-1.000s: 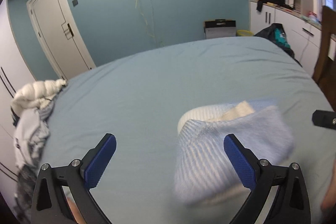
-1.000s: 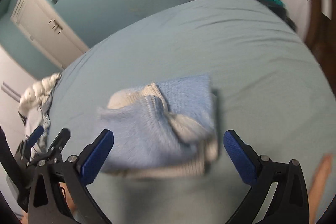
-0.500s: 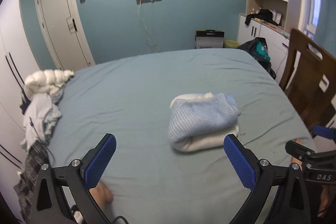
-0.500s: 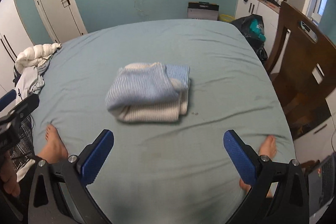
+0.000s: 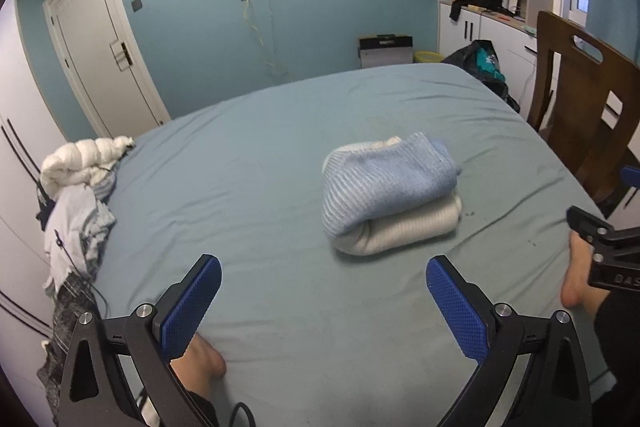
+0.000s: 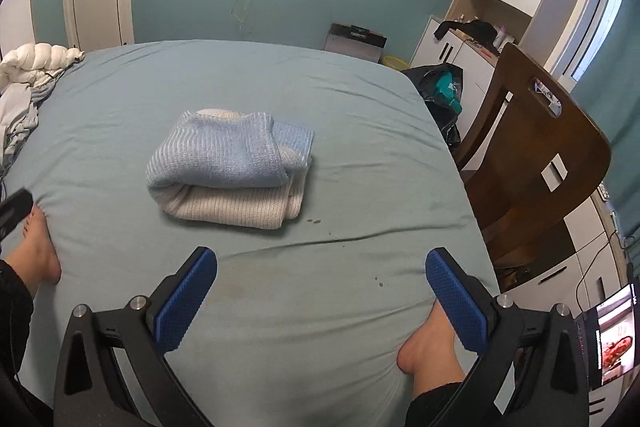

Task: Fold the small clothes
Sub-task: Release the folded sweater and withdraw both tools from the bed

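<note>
A folded knit garment (image 5: 388, 191), light blue on top and white underneath, lies in a compact bundle on the grey-blue bed sheet (image 5: 248, 163). It also shows in the right wrist view (image 6: 232, 169). My left gripper (image 5: 322, 307) is open and empty, held back from the bundle near the bed's front edge. My right gripper (image 6: 320, 297) is open and empty, also well short of the bundle. The right gripper's black body shows at the right edge of the left wrist view (image 5: 604, 247).
A pile of unfolded white and grey clothes (image 5: 80, 195) lies at the bed's left edge. A wooden chair (image 6: 536, 155) stands close to the bed's right side. The person's bare feet (image 6: 432, 347) rest on the front of the bed. White cabinets (image 5: 488, 27) are behind.
Both grippers have pulled back and away from the garment, which was blurred and in motion a second ago. It now lies still as a folded bundle.
</note>
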`<state>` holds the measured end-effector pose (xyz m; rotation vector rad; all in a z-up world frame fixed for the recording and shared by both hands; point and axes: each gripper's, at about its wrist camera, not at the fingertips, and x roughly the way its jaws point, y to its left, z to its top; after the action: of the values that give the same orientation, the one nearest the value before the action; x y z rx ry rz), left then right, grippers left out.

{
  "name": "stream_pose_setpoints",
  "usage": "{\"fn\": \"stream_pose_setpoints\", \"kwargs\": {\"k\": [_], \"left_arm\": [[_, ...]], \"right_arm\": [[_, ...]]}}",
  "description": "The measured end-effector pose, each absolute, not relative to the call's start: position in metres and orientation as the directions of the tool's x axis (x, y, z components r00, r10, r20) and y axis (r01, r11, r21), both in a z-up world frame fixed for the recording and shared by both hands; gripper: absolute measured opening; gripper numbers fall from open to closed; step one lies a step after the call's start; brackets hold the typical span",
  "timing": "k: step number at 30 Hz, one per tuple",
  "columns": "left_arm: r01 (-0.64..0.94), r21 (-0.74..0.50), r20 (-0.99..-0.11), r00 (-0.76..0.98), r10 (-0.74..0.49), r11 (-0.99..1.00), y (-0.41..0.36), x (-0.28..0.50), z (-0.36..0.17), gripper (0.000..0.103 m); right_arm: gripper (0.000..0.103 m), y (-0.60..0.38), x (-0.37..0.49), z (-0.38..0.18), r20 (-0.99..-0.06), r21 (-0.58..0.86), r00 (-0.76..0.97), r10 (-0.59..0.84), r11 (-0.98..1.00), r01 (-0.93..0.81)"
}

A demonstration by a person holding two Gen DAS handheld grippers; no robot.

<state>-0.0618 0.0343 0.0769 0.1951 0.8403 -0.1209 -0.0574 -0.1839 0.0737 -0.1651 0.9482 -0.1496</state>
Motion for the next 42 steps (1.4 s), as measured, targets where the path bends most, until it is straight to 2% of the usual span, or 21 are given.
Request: {"fn": "stream_pose_setpoints", "kwargs": {"k": [5, 11, 42], "left_arm": [[0.182, 0.1, -0.753, 0.657, -0.045, 0.978, 0.039, -0.065, 0.079, 0.103], [0.171, 0.11, -0.754, 0.657, -0.03, 0.979, 0.042, -0.065, 0.078, 0.103], [0.198, 0.188, -0.754, 0.657, 0.012, 0.962, 0.033, -0.062, 0.064, 0.103]], "right_arm": [[0.102, -0.175, -0.055, 0.07, -0.817, -0.18, 0.554, -0.159, 0.984, 0.018], [0.102, -0.161, -0.056, 0.068, -0.811, -0.215, 0.561, -0.164, 0.976, -0.026], [0.102, -0.157, -0.062, 0.069, -0.839, -0.173, 0.53, -0.12, 0.984, -0.05]]}}
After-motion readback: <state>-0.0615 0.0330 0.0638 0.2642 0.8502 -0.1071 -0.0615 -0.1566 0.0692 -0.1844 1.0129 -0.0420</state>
